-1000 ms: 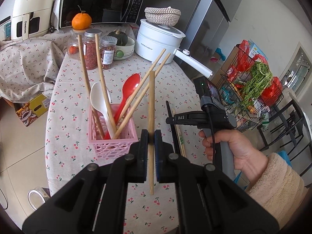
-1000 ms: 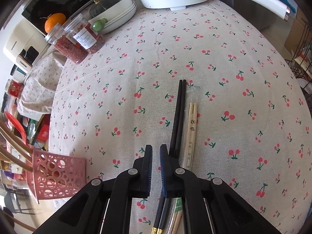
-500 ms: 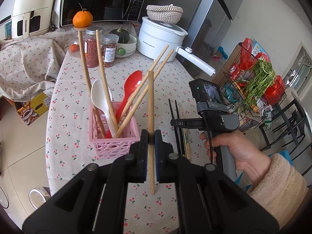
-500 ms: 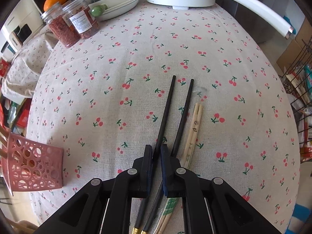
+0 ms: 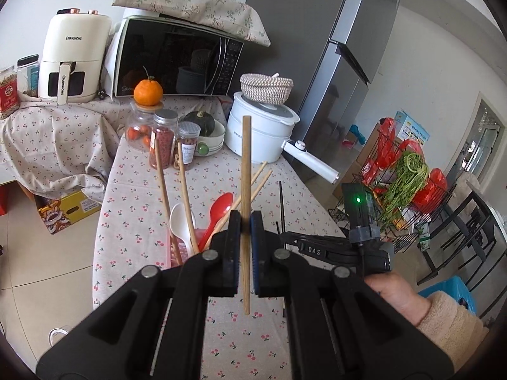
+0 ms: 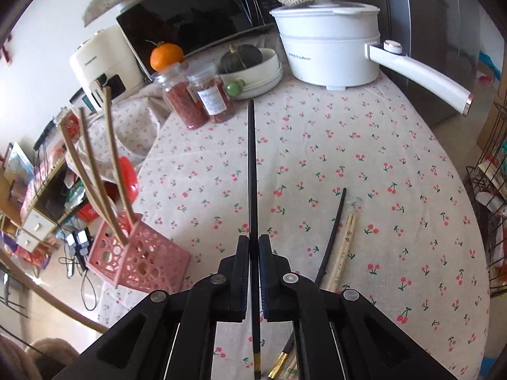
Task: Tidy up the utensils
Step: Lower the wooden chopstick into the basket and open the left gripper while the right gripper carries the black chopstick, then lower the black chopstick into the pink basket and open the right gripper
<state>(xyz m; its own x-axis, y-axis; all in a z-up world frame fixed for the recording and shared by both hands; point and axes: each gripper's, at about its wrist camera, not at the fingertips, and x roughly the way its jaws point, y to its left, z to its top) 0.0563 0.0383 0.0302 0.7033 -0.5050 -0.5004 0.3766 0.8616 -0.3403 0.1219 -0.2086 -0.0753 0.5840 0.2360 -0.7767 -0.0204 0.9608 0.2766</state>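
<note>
Right wrist: jars stand beyond black chopstick.

A table under a cherry-print cloth carries a pink basket and spice jars. A white pot, one black chopstick and paired pale chopsticks lie there too

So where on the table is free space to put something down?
Bare cloth lies between the pink basket, the jars and the black chopstick on the table. It is crowded by the white pot and bowl.
</note>
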